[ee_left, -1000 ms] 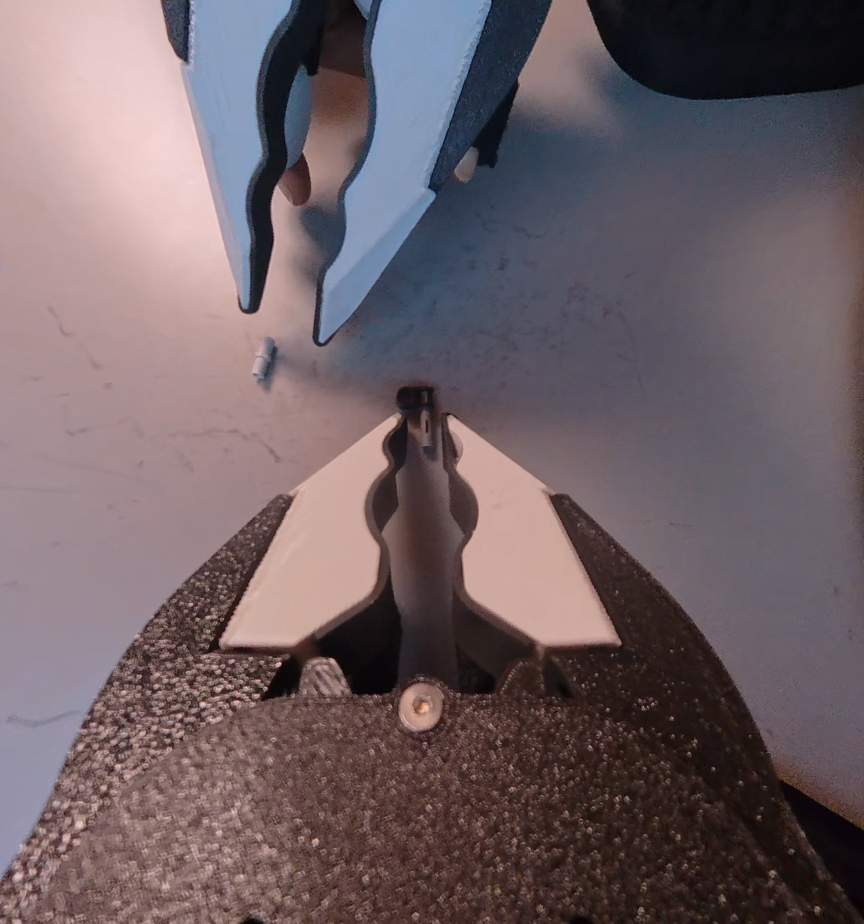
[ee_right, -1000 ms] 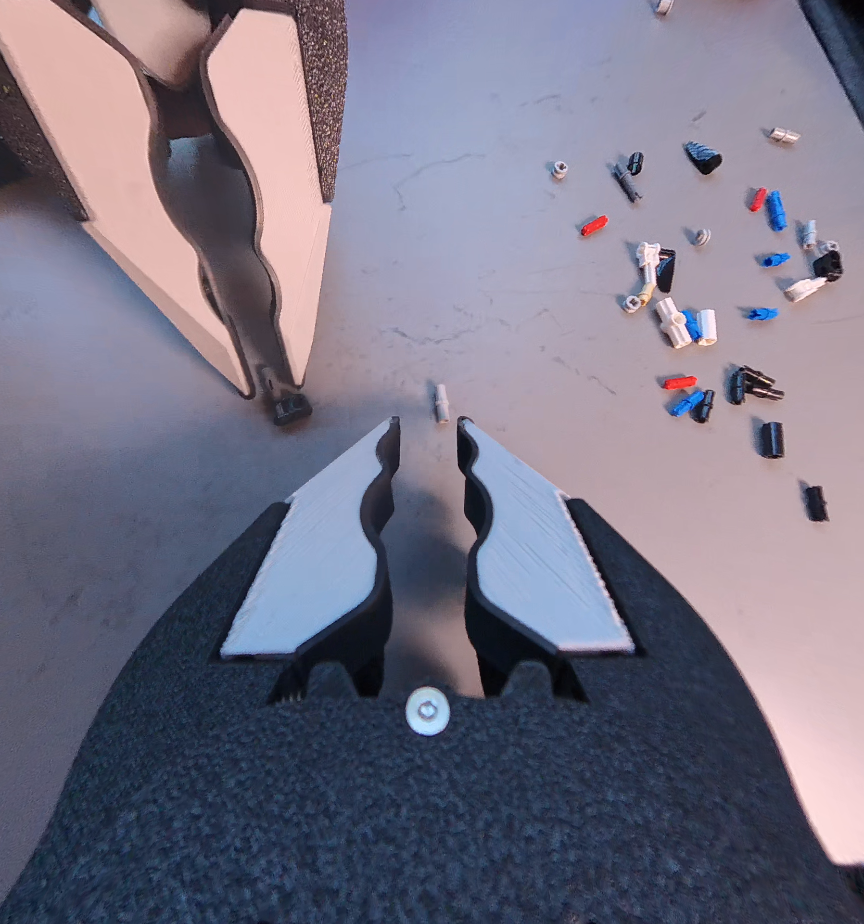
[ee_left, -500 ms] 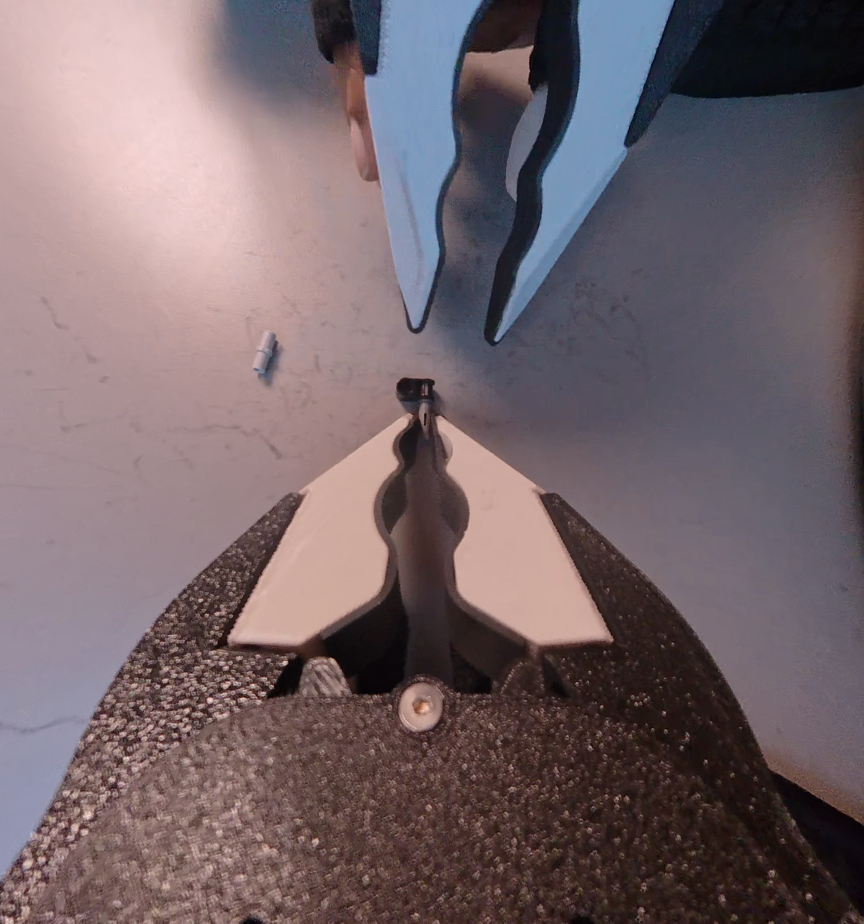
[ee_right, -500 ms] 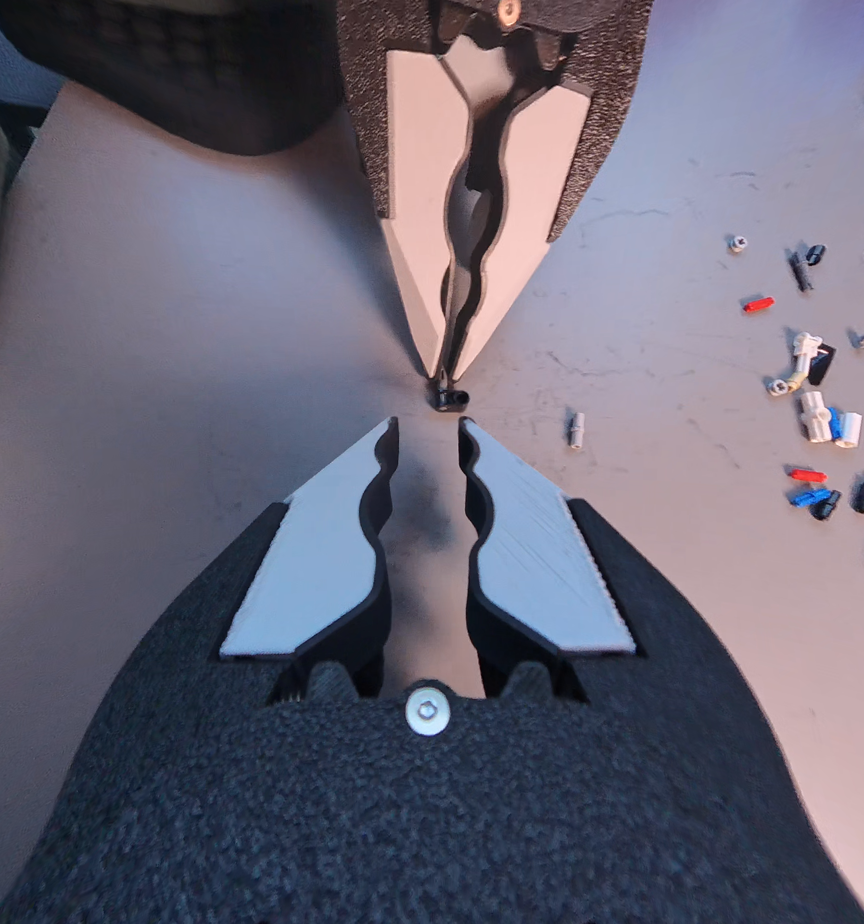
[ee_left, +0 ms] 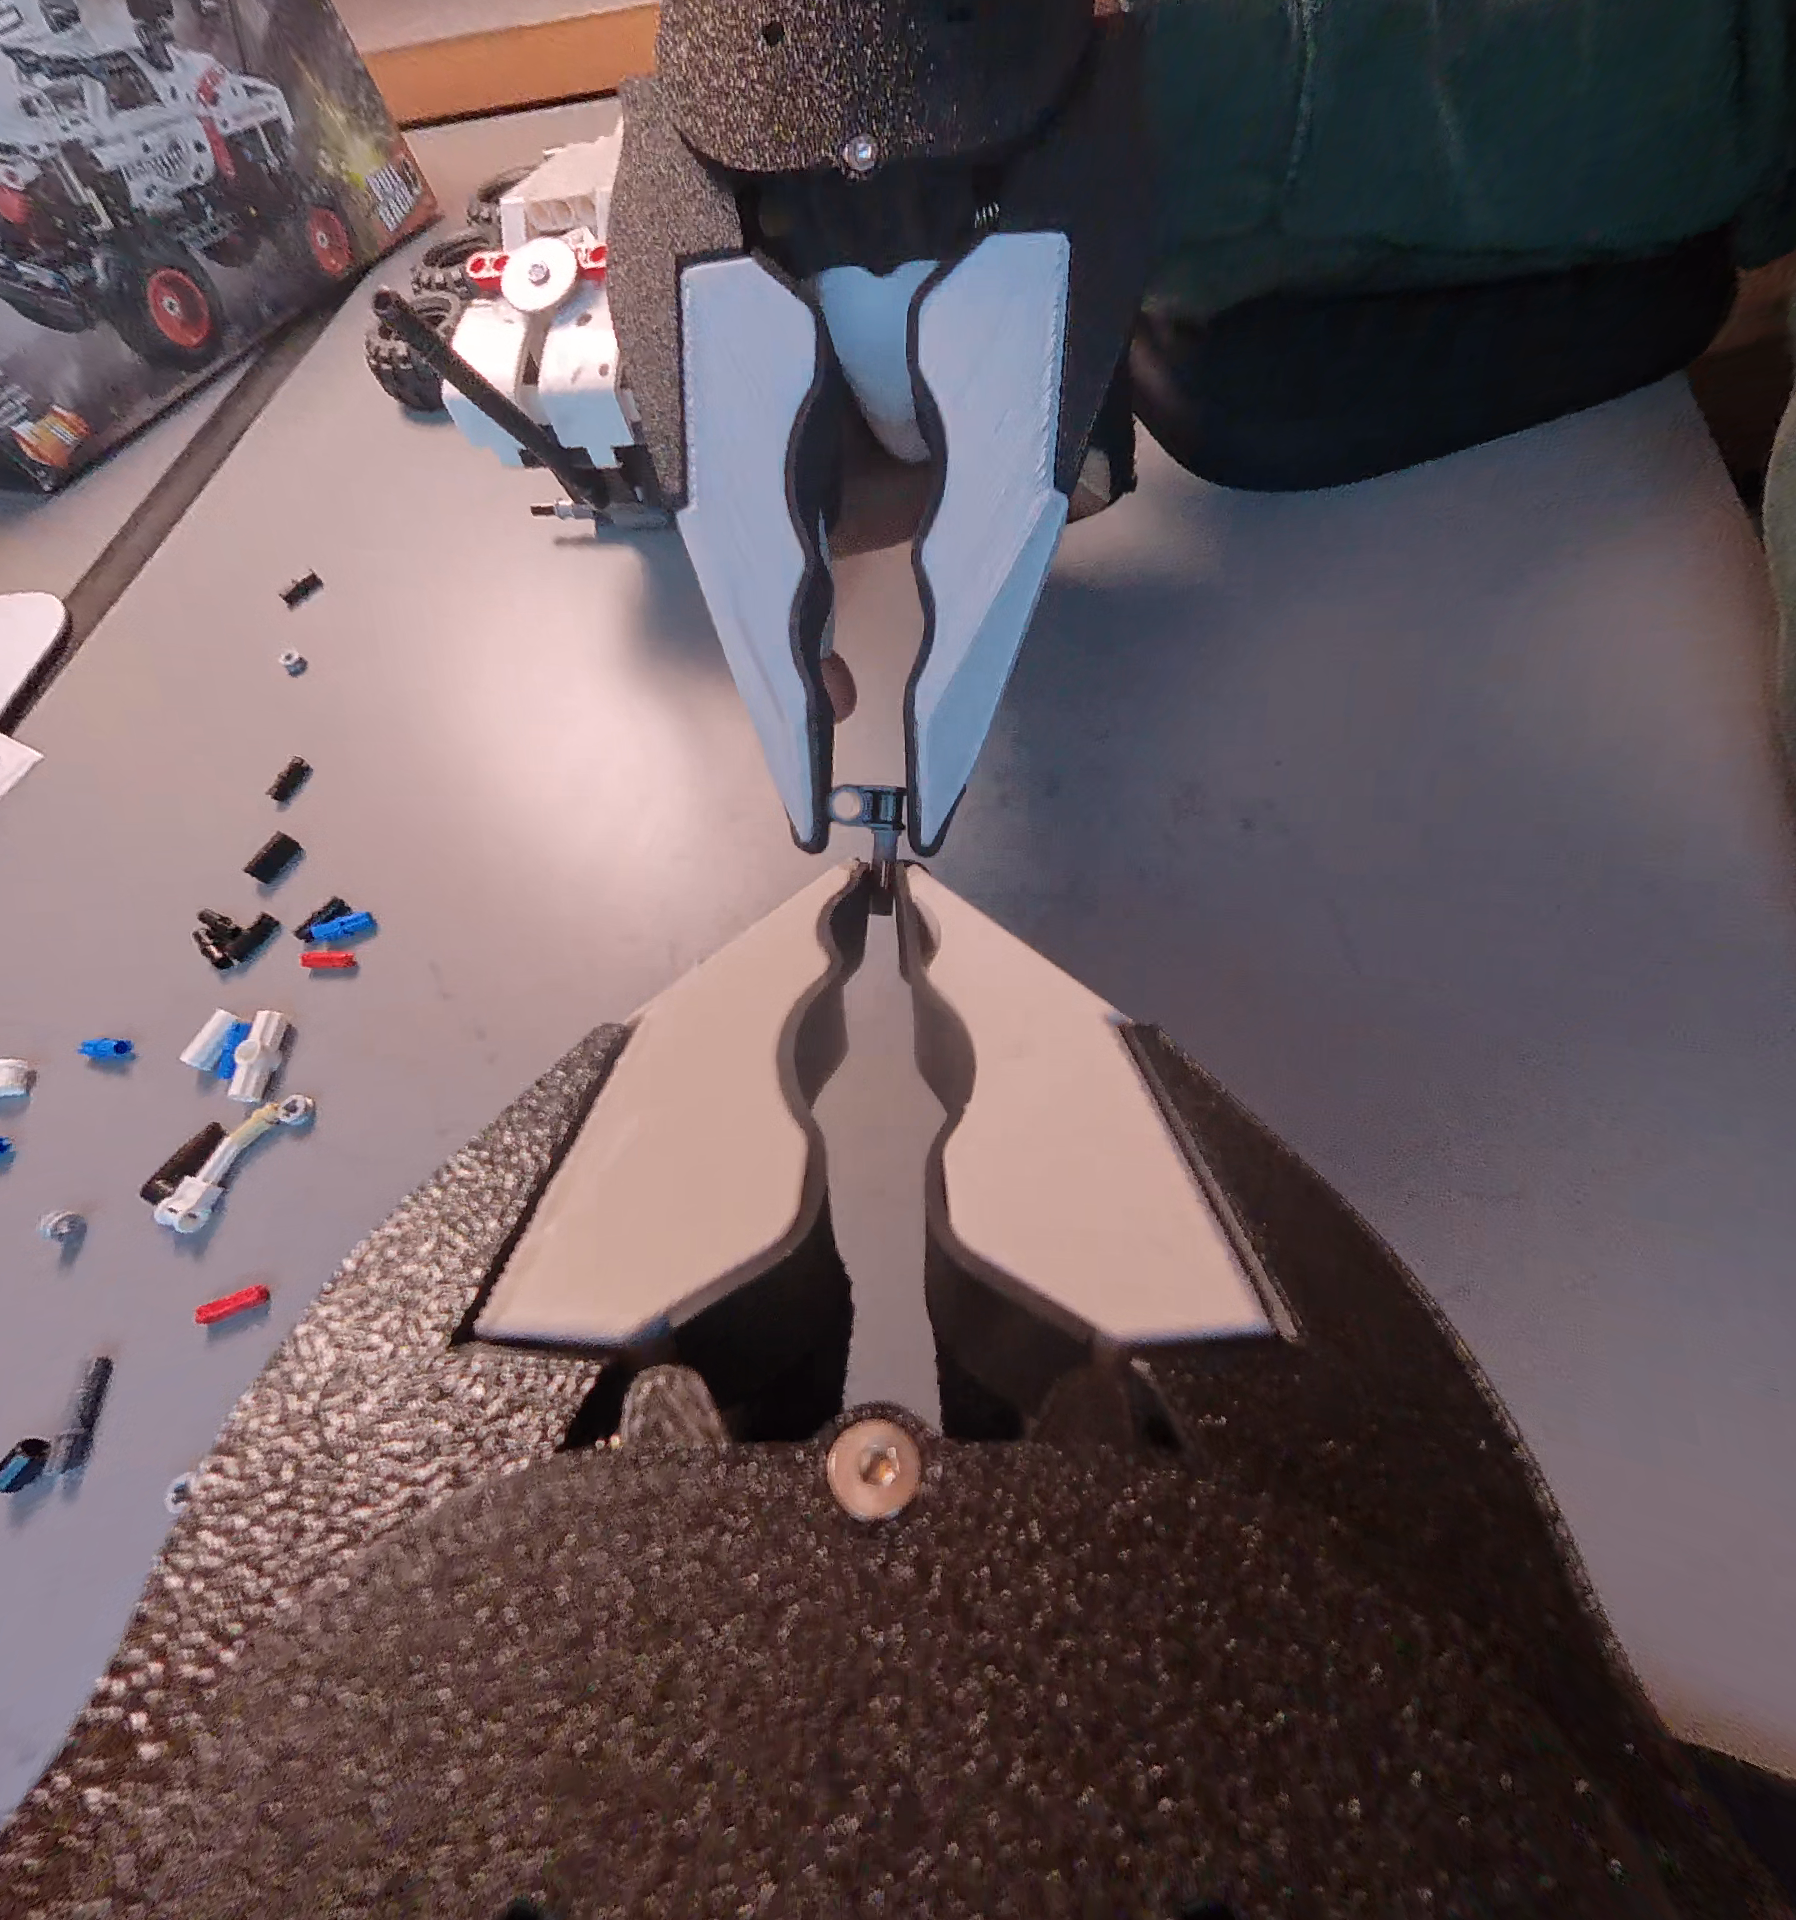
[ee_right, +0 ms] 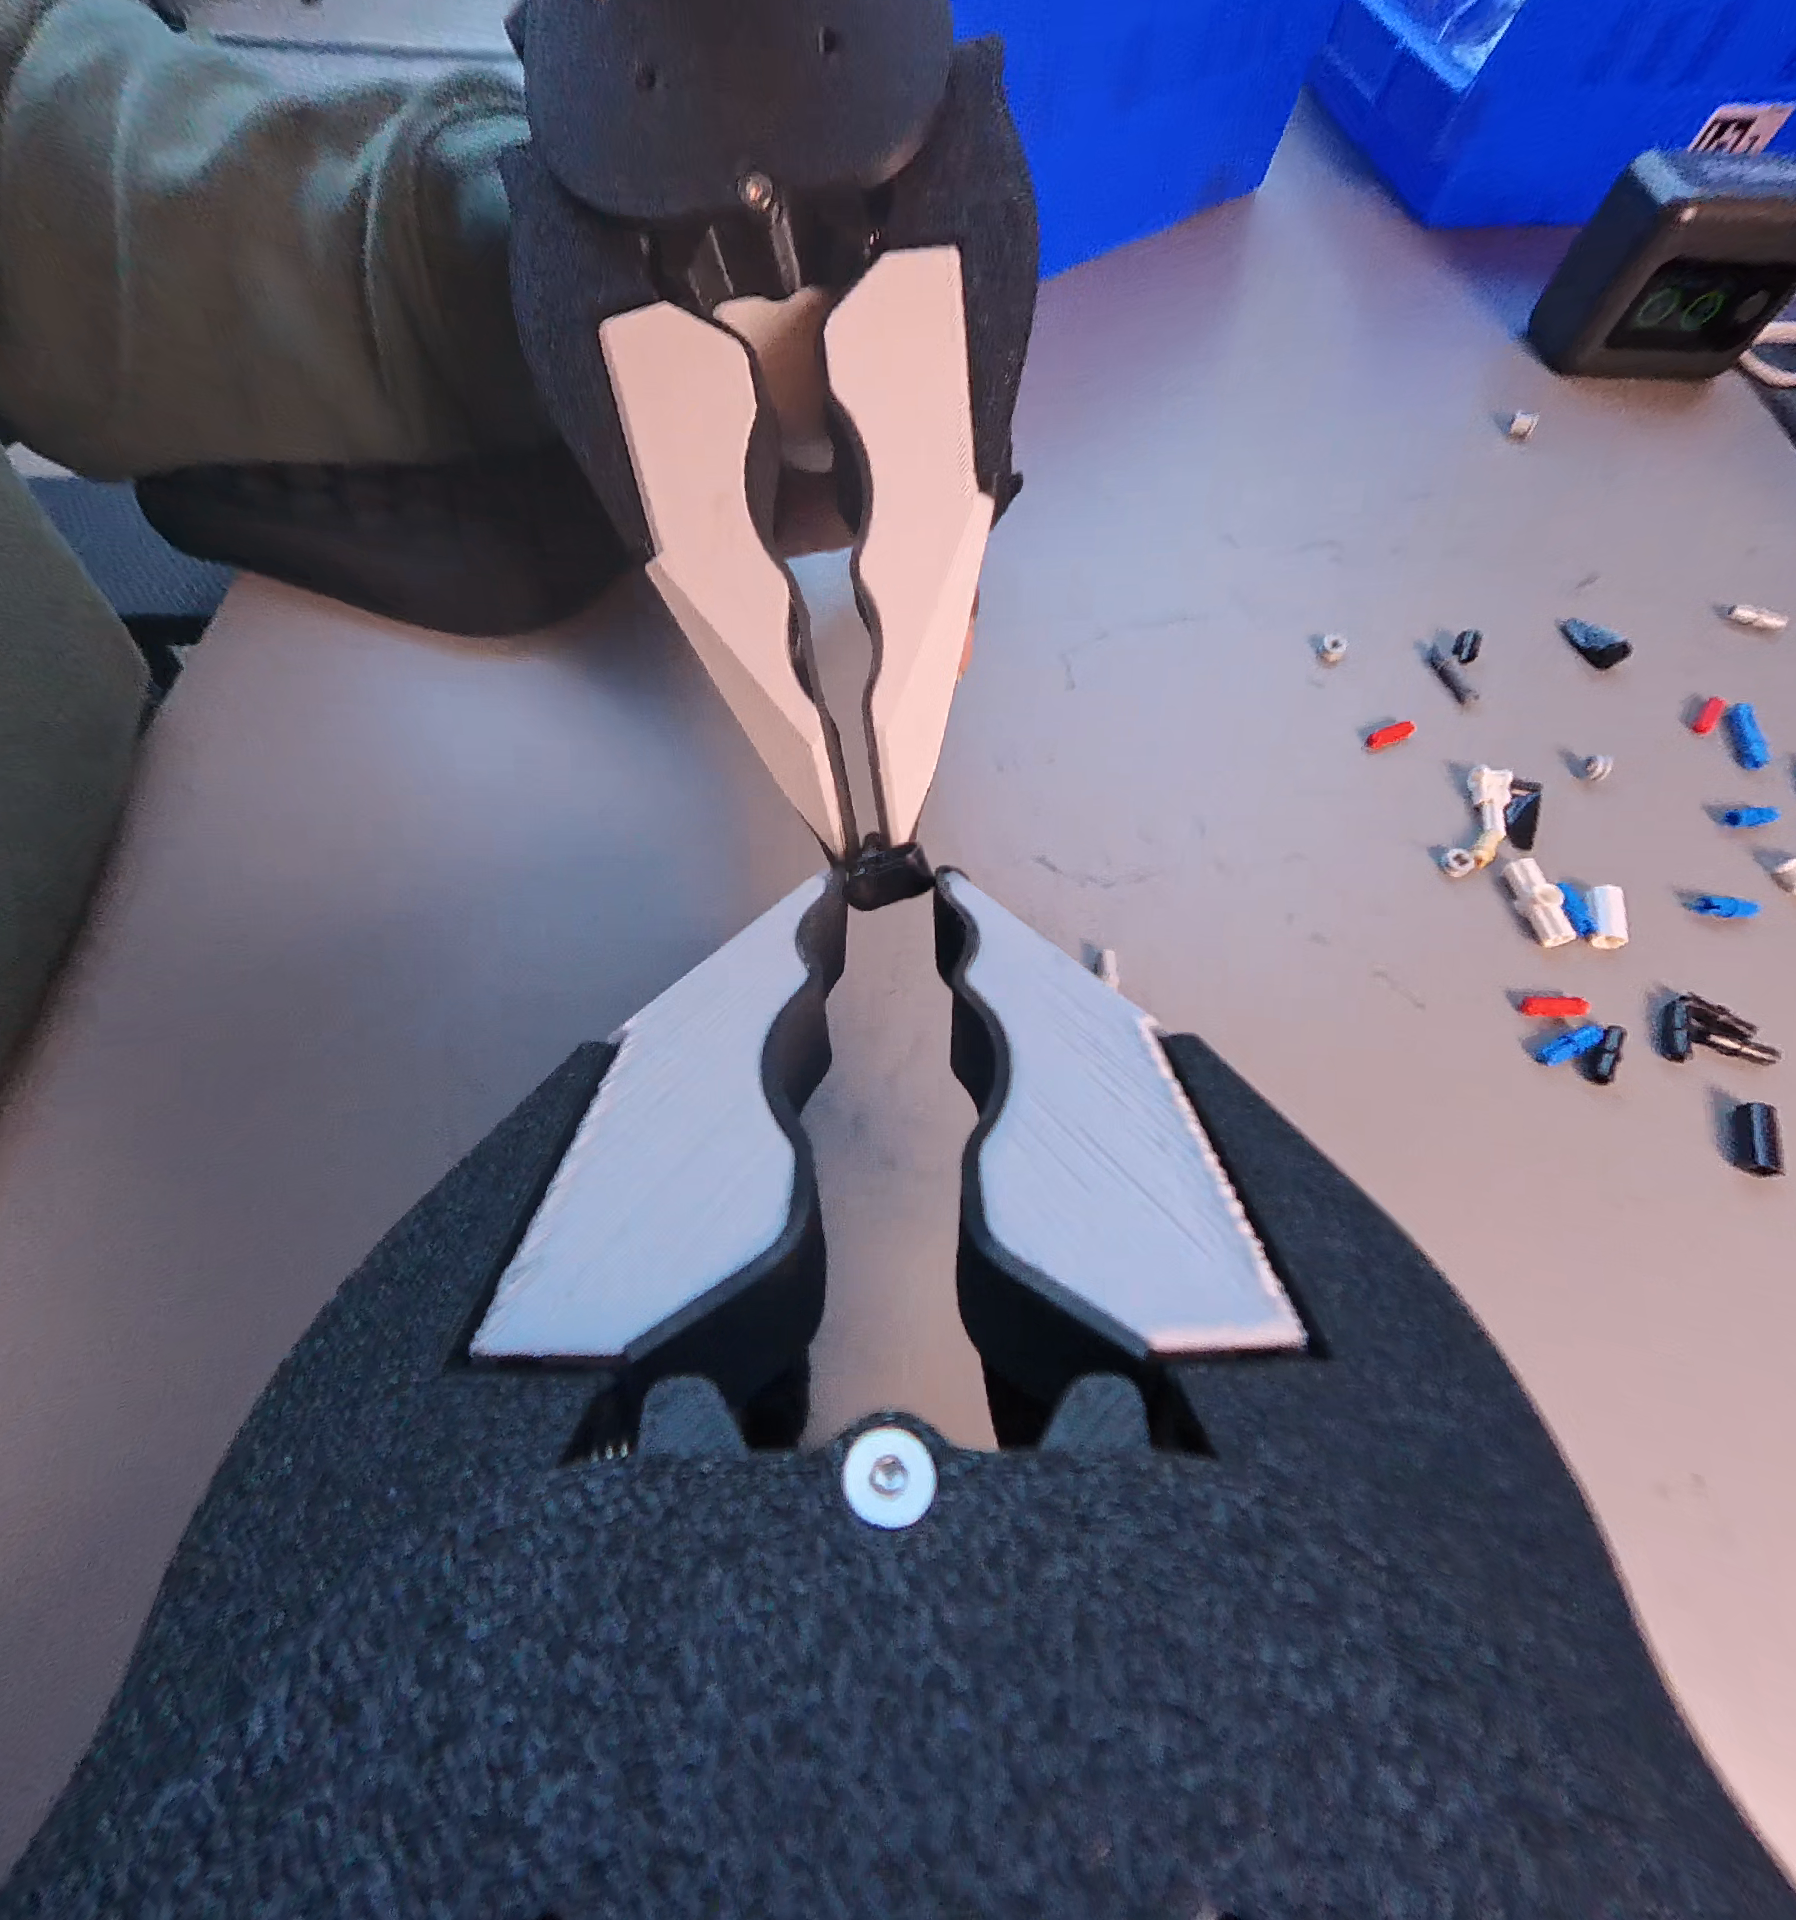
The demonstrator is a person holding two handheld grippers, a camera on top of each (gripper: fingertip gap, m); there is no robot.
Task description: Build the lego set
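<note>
Two claws meet tip to tip over one small black lego connector above the tabletop.

Left claw (ee_left: 878, 878) is pinched nearly together on a thin pin that sticks out of the black connector (ee_left: 870, 805); right claw (ee_left: 870, 836), facing it, has its tips set just apart and pressed against either end of that connector, which hangs in the air between them. Loose lego pieces (ee_right: 1590, 914) in black, blue, red and white lie scattered on the grey tabletop (ee_left: 1341, 831), well to one side. At the far left of the left wrist view stand a part-built white lego truck (ee_left: 530, 343) and its box (ee_left: 135, 218).
</note>
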